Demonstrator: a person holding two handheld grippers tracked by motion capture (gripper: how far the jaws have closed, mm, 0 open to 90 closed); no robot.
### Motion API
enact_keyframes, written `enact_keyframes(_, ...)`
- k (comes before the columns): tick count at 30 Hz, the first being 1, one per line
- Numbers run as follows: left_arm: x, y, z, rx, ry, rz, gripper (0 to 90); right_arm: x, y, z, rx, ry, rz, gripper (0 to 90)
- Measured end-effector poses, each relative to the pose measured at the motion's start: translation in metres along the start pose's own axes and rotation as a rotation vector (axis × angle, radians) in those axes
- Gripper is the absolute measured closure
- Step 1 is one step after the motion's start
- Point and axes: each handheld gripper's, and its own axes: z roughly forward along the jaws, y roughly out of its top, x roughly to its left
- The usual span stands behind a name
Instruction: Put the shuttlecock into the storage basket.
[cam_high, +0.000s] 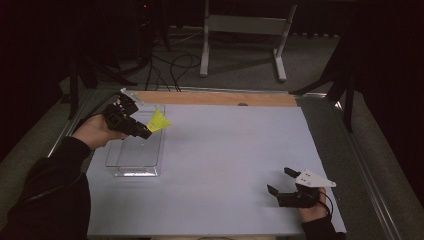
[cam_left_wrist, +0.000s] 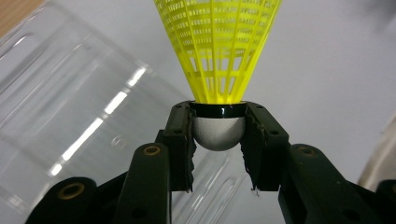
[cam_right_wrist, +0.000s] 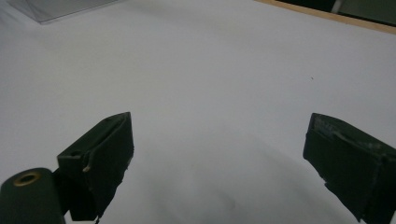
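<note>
Nearest me, at about five o'clock on the bench (cam_high: 225, 170), my right gripper (cam_high: 281, 181) rests low with its jaws spread wide and nothing between them; in the right gripper view both jaws run off the bottom edge, so I see their tips alone against the pale sheet. My right hand (cam_high: 312, 210) is partly cut off by the frame's lower edge.

Farther out, toward ten o'clock, my left gripper (cam_high: 146, 133) has its jaws clenched on the one yellow shuttlecock (cam_high: 159, 121). In the left gripper view the jaws pinch its white cork just under the black band (cam_left_wrist: 218, 110), and the mesh skirt runs out of frame at the top. The shuttlecock hangs over the far right part of the single clear plastic box (cam_high: 135, 160); the box walls are hard to trace through the glare.

I read no writing anywhere. Beyond twelve o'clock the room is too dark to make out, apart from one pale metal frame (cam_high: 245, 25).
</note>
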Motion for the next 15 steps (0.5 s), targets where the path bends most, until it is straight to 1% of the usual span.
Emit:
enact_keyframes(2, 0.003, -0.007, -0.004, -0.001, 0.008, -0.010, 66.1, 0.000, 0.000, 0.000, 0.002, -0.001, 0.002, 8.8)
enact_keyframes(3, 0.003, -0.007, -0.004, -0.001, 0.008, -0.010, 66.0, 0.000, 0.000, 0.001, 0.003, 0.000, 0.001, 8.8)
enact_keyframes(4, 0.005, -0.010, -0.005, 0.003, 0.010, -0.018, 66.0, 0.000, 0.000, 0.001, 0.003, 0.000, 0.001, 8.8)
enact_keyframes(5, 0.007, -0.016, -0.010, -0.004, 0.022, -0.030, 66.1, 0.000, 0.000, 0.001, 0.004, 0.001, -0.005, 8.8)
enact_keyframes(6, 0.007, -0.016, -0.010, -0.004, 0.022, -0.030, 66.0, 0.001, 0.000, 0.001, 0.005, 0.000, -0.006, 8.8)
enact_keyframes(8, 0.010, -0.022, -0.014, -0.006, 0.037, -0.045, 66.1, 0.001, 0.000, 0.001, 0.005, 0.000, -0.007, 8.8)
enact_keyframes(9, 0.013, -0.029, -0.018, -0.009, 0.039, -0.064, 66.0, 0.001, 0.001, 0.001, 0.008, -0.003, -0.010, 8.8)
enact_keyframes(10, 0.014, -0.032, -0.020, -0.015, 0.045, -0.074, 66.0, 0.001, 0.001, 0.001, 0.008, -0.003, -0.009, 8.8)
enact_keyframes(11, 0.014, -0.032, -0.020, -0.015, 0.045, -0.074, 66.0, 0.001, 0.001, 0.001, 0.008, -0.002, -0.008, 8.8)
enact_keyframes(12, 0.016, -0.038, -0.022, -0.004, 0.057, -0.084, 66.0, 0.001, 0.000, 0.001, 0.009, -0.003, -0.010, 8.8)
enact_keyframes(13, 0.016, -0.038, -0.022, -0.004, 0.057, -0.084, 66.0, 0.001, 0.000, 0.001, 0.009, -0.003, -0.010, 8.8)
enact_keyframes(14, 0.018, -0.043, -0.023, -0.013, 0.052, -0.103, 66.1, 0.001, 0.000, 0.002, 0.011, -0.001, -0.008, 8.8)
enact_keyframes(15, 0.018, -0.043, -0.023, -0.013, 0.052, -0.103, 66.1, 0.001, 0.000, 0.002, 0.011, 0.001, -0.009, 8.8)
